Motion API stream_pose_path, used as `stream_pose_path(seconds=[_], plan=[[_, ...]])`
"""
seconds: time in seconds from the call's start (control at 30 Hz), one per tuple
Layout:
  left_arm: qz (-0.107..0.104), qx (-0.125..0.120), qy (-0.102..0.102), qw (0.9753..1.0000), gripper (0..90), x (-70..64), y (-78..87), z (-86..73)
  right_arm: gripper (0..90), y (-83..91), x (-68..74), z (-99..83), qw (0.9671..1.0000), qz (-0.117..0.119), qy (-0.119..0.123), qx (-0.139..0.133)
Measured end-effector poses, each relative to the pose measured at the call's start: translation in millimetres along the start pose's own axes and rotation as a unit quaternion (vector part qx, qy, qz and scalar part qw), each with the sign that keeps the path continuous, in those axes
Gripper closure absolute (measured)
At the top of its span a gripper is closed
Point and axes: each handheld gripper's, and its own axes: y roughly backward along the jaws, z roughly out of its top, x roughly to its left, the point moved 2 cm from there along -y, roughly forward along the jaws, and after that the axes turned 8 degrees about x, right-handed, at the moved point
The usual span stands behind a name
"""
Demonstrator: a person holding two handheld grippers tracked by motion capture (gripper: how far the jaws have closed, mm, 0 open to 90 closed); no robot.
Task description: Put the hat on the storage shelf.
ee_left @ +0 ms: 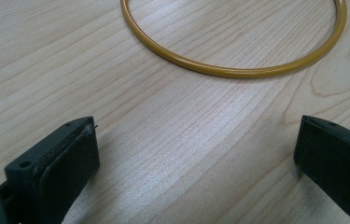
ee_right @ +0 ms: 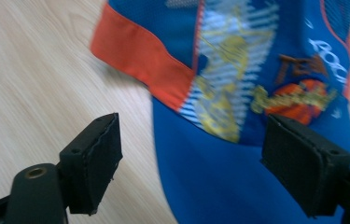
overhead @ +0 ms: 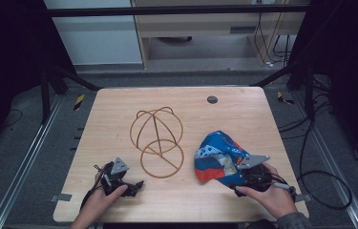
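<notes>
Right gripper (ee_right: 189, 163) spread wide, nothing pinched, jaws straddling the near edge of a blue cap (ee_right: 256, 93) with an orange band and printed patches. Cap lying crumpled on the wooden surface (overhead: 243, 114) at the right front, just ahead of the right hand (overhead: 272, 193). Left gripper (ee_left: 196, 158) likewise spread, empty, low over bare wood at the left front. Just beyond it, the base ring of a golden wire frame (overhead: 156, 140), mid-surface, apart from the cap.
</notes>
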Motion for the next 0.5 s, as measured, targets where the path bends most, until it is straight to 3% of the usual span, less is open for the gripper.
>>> stream_pose_path(seconds=[0.2, 0.5], plan=[[0.0, 0.0, 0.0, 1.0, 0.0, 0.0, 0.0, 0.0, 25.4, 9.5, -16.6, 10.9, 0.9997, -0.008, 0.005, 0.025], [0.0, 0.0, 0.0, 1.0, 0.0, 0.0, 0.0, -0.1, 30.7, 18.8, -29.7, 29.7, 0.9984, -0.009, 0.011, 0.055]])
